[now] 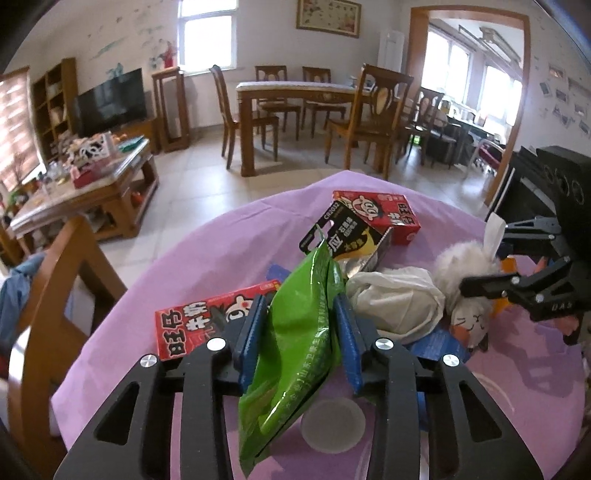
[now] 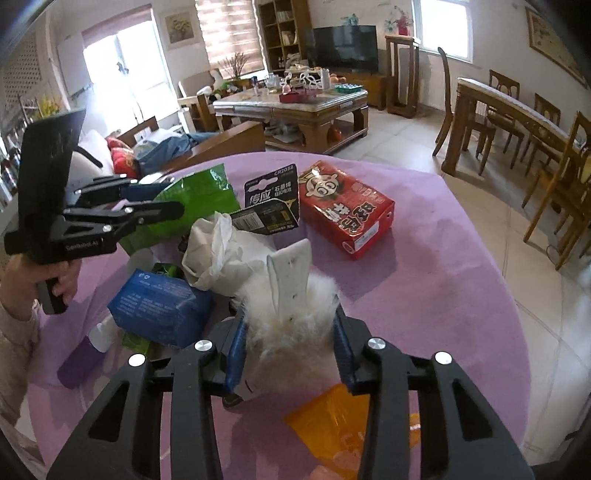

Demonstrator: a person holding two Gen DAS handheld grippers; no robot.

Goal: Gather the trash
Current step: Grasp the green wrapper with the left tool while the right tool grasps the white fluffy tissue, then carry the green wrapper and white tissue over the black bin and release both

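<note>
Bright daylight from blown-out windows point(image 1: 207, 35), sharp focus, strong fisheye bending, dark corners

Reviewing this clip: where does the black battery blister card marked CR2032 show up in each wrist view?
Left wrist: the black CR2032 battery card stands above centre, behind the green foil pouch, leaning on the far red carton.
Right wrist: the card sits above centre, left of that red carton.
Shared landmark: the crumpled white plastic bag.
</note>
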